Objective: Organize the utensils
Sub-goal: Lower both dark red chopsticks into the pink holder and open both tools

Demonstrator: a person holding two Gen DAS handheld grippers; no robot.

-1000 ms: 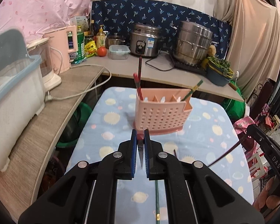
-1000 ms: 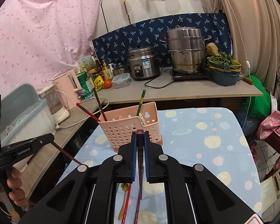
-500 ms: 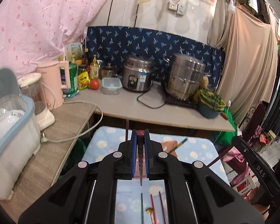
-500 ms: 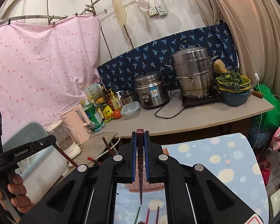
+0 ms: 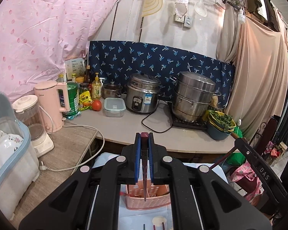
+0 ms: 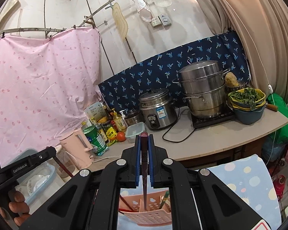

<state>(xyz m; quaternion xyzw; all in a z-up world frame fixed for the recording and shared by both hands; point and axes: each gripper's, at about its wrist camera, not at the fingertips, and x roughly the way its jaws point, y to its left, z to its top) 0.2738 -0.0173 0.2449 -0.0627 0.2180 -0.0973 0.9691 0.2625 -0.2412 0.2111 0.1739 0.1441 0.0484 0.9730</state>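
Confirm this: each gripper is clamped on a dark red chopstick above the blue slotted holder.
Wrong colour: the slotted holder is pink, as the right wrist view shows. Left gripper and right gripper are each clamped on a dark red chopstick above it.

2 grippers (image 5: pixel 144 153) (image 6: pixel 144 153); 2 held chopsticks (image 5: pixel 144 172) (image 6: pixel 145 172); 1 pink basket (image 6: pixel 149 213).

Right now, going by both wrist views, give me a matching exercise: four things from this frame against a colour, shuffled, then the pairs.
Things:
1. utensil caddy
2. tomato
3. tin can
4. chopstick in left gripper

Colours:
A. green
B. dark maroon
C. pink
D. red

Pairs: 1-C, 2-D, 3-A, 4-B
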